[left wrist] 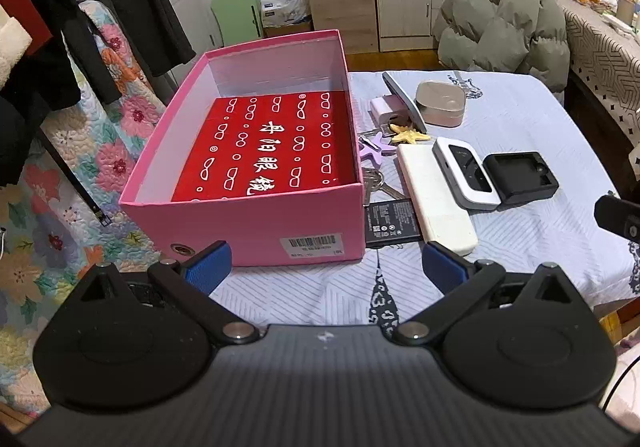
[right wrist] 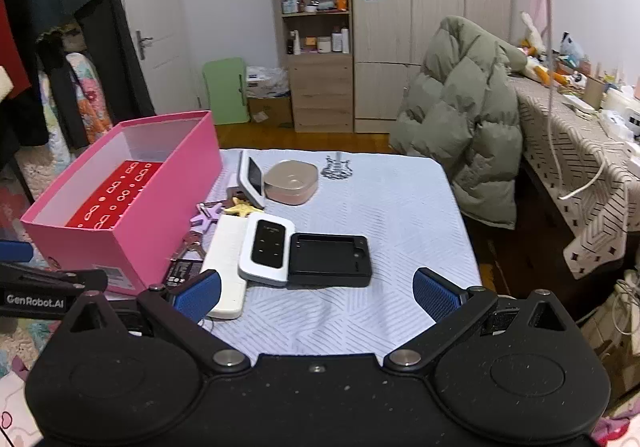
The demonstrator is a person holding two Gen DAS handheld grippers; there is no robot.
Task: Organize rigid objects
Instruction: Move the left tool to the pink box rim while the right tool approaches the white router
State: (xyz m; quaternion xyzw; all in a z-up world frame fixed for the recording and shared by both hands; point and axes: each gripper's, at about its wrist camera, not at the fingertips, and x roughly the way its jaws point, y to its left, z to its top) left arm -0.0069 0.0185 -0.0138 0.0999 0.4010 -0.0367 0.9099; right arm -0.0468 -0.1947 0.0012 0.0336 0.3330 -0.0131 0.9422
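- We note both tools empty with jaws spread wide: left tool (left wrist: 326, 267) hovers near the front wall of the pink box (left wrist: 256, 231); right tool (right wrist: 316, 291) hovers over the bench (right wrist: 380, 199) just short of the small items.
- The pink box stands open at the left of the bench, with a red printed box (left wrist: 276, 143) lying flat inside. We judge it the likely destination.
- Loose items lie in a cluster just right of the box: black tray (right wrist: 330, 259), white-and-black device (right wrist: 266, 251) overlapping its left edge, long white bar (right wrist: 226, 267), flat battery (left wrist: 390, 223), keys (left wrist: 376, 181), purple star (left wrist: 374, 149), yellow star (left wrist: 408, 135), beige case (right wrist: 291, 183) and a tilted device with a screen (right wrist: 252, 179).
- Handling, as judged: all look stiff and light. The black tray looks like matte plastic with raised walls; we would pinch across its short sides.
- The white-and-black device appears glossy, possibly slippery; grip across its narrow width, firmly.
- The white bar: take it at mid-length, across the width, or it may swing.
- The battery is thin and flat on the cloth; hard to get pads under. Keys are loose and may dangle.
- The beige case is rounded; grip low across its flatter sides.
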